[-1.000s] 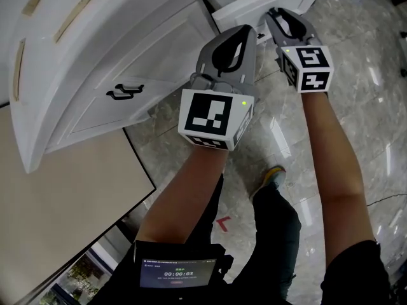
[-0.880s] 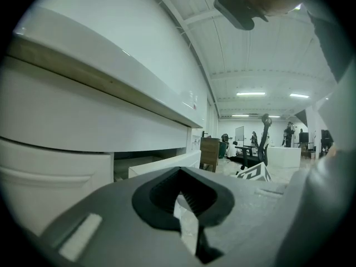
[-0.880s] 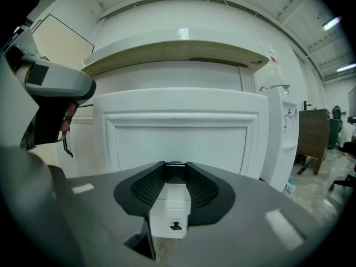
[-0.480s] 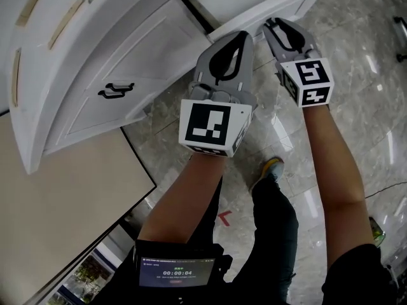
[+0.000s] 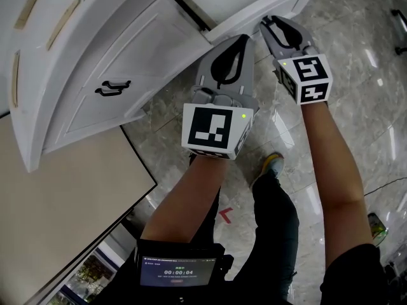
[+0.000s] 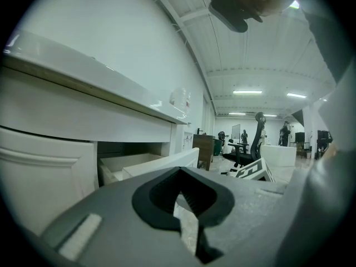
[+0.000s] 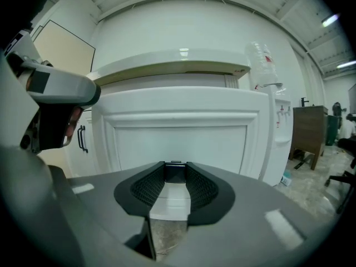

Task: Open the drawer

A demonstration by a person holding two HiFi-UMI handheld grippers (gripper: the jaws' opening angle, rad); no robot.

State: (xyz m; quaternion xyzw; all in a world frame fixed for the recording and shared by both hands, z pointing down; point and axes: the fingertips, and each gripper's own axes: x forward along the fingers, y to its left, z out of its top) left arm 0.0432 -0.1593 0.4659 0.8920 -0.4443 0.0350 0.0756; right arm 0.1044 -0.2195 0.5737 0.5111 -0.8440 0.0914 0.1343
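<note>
The white drawer (image 5: pixel 267 8) stands pulled partway out of the white cabinet at the top of the head view. My right gripper (image 5: pixel 264 24) reaches its front and is shut on the drawer handle (image 7: pixel 174 172), a small dark piece between the jaw tips. The drawer front (image 7: pixel 178 132) fills the right gripper view. My left gripper (image 5: pixel 245 38) hangs just below the drawer's front edge, shut, with nothing in it. In the left gripper view the left gripper (image 6: pixel 181 196) shows only a thin slit, and the open drawer (image 6: pixel 144 168) lies to its left.
A cabinet door with a black handle (image 5: pixel 111 88) is to the left of the drawer. A beige panel (image 5: pixel 63 189) lies lower left. Marble floor (image 5: pixel 356 75) spreads to the right. A clear bottle (image 7: pixel 261 65) stands on the counter. An office chair (image 6: pixel 258 141) stands far off.
The drawer has slid further out of the cabinet, with my right gripper drawing back on its handle. The left gripper stayed close under the drawer front.
</note>
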